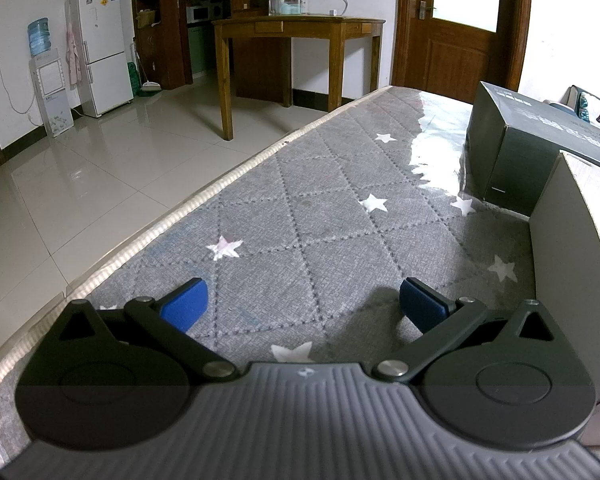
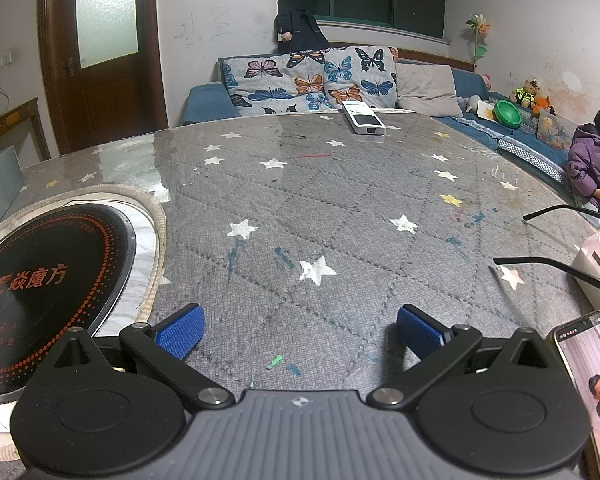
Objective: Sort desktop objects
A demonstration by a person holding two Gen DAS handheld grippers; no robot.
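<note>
Grey starred table [image 2: 320, 208] lies bare between both grippers' spread, empty fingers [image 2: 180, 330]; sorting seems unstarted, glasses [image 2: 556, 268] right of them likely next.

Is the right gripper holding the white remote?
No, the right gripper is open and empty, and the white remote lies at the table's far edge.
</note>
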